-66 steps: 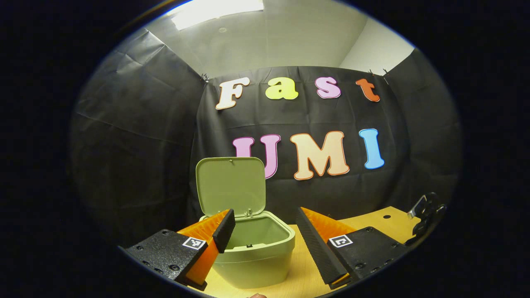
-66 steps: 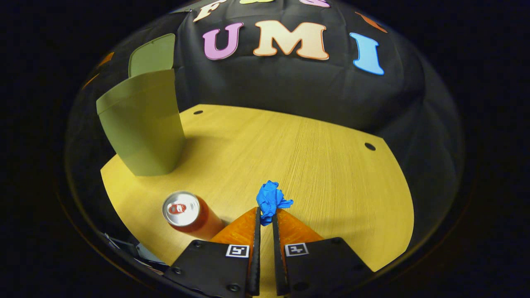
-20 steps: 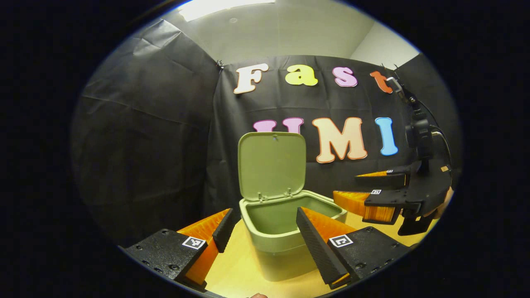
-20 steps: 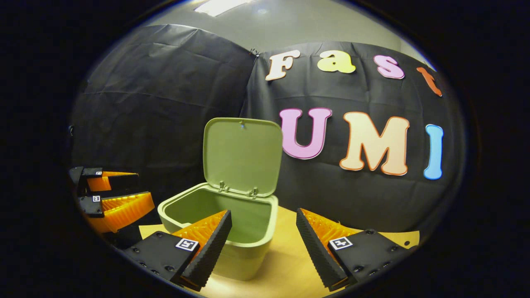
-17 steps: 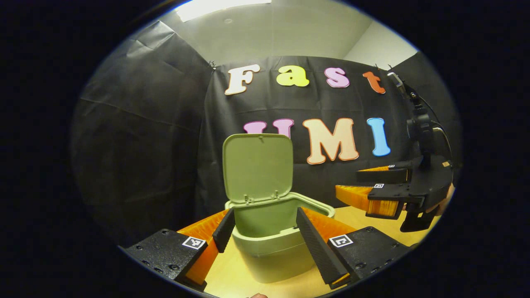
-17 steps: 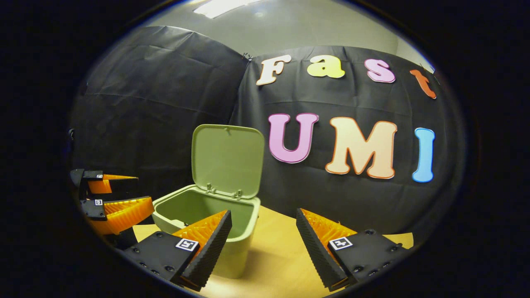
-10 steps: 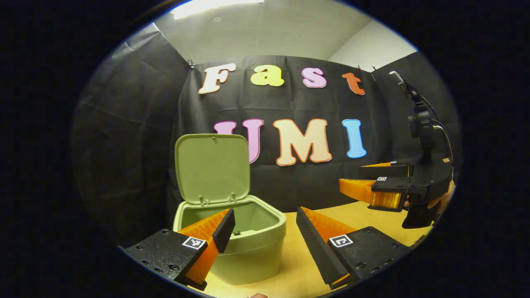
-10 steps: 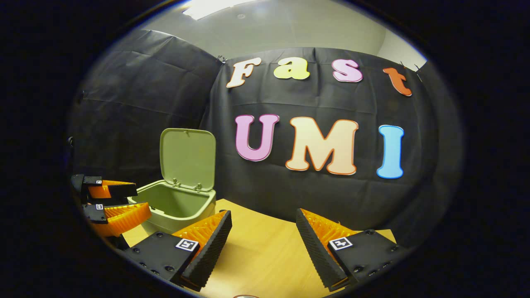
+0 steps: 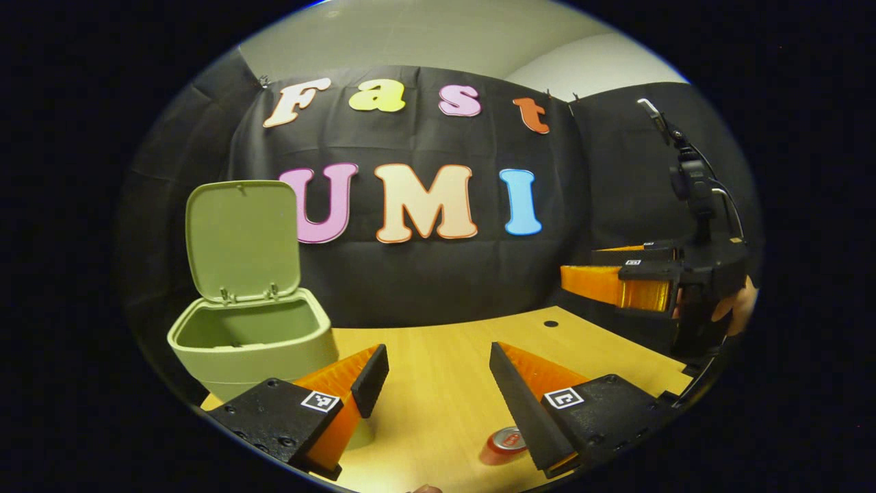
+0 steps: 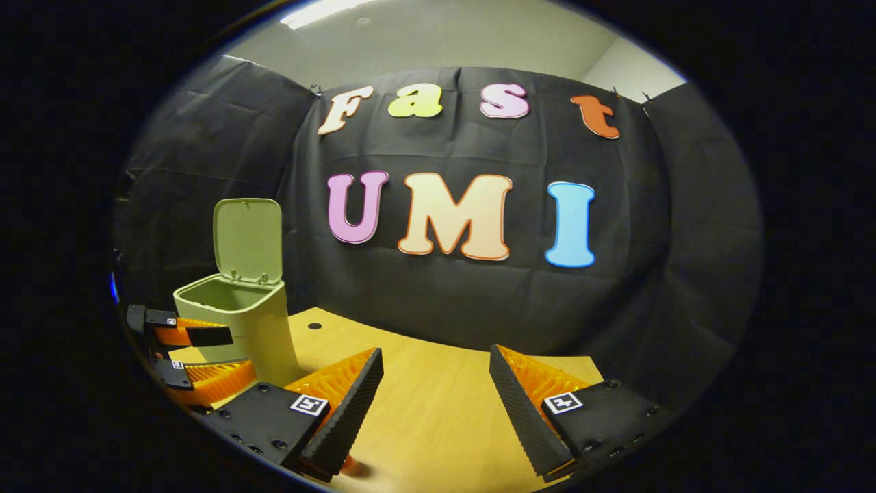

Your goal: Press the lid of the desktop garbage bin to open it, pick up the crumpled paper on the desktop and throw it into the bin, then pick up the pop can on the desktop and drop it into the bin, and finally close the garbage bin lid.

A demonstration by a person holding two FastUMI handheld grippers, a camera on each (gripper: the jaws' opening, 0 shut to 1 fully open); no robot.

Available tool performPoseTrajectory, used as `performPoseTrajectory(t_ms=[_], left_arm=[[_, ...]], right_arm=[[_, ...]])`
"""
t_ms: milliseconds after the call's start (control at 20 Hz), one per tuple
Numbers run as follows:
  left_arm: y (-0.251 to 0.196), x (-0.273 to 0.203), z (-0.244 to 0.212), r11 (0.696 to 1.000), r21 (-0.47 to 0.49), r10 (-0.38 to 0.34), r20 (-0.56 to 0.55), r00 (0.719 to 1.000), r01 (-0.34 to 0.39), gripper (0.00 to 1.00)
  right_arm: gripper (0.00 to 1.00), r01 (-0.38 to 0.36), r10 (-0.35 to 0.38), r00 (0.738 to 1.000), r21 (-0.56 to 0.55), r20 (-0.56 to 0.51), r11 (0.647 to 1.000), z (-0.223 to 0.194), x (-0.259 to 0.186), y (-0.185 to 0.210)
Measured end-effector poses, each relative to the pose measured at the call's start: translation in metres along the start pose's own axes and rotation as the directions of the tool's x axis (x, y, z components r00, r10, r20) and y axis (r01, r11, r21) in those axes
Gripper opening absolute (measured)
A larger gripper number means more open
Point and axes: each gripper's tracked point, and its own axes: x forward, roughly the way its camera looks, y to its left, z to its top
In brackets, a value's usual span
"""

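Note:
The green bin (image 9: pixel 254 344) stands at the table's left with its lid (image 9: pixel 243 236) upright and open; its inside looks bare from this angle. My left gripper (image 9: pixel 434 380) is open over the wooden table (image 9: pixel 438 342), to the right of the bin. The red pop can (image 9: pixel 501 444) stands low beside its right finger, partly hidden. At the right, a hand (image 9: pixel 736 308) holds my right gripper (image 9: pixel 582 266) above the table. In the right gripper view that gripper (image 10: pixel 434 383) is open and holds nothing. Far left there are the bin (image 10: pixel 256 322), its raised lid (image 10: pixel 248 239) and the left gripper (image 10: pixel 229 356).
Black cloth walls close the booth behind and on both sides. The table has small round holes (image 9: pixel 551 323) (image 10: pixel 314 326) near its back edge. Bare wood lies between the bin and the right gripper.
Both grippers have swung right, away from the bin, which has slid left in both views. The can has come into the left gripper view. The right gripper, earlier shut on blue paper, is open.

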Motion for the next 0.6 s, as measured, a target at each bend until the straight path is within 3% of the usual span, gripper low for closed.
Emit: performPoseTrajectory(t_ms=[300,600], left_arm=[[-0.053,0.013,-0.053,0.999,-0.021,-0.052,-0.088,0.995,0.05,0.93],[-0.075,0.02,-0.103,0.999,-0.027,-0.026,-0.161,0.987,0.022,0.93]], right_arm=[[0.98,0.056,-0.056,0.996,0.0,-0.063,0.998,-0.03,-0.024,-0.053],[0.98,0.073,-0.076,0.993,-0.037,-0.093,0.997,-0.043,-0.036,-0.088]])
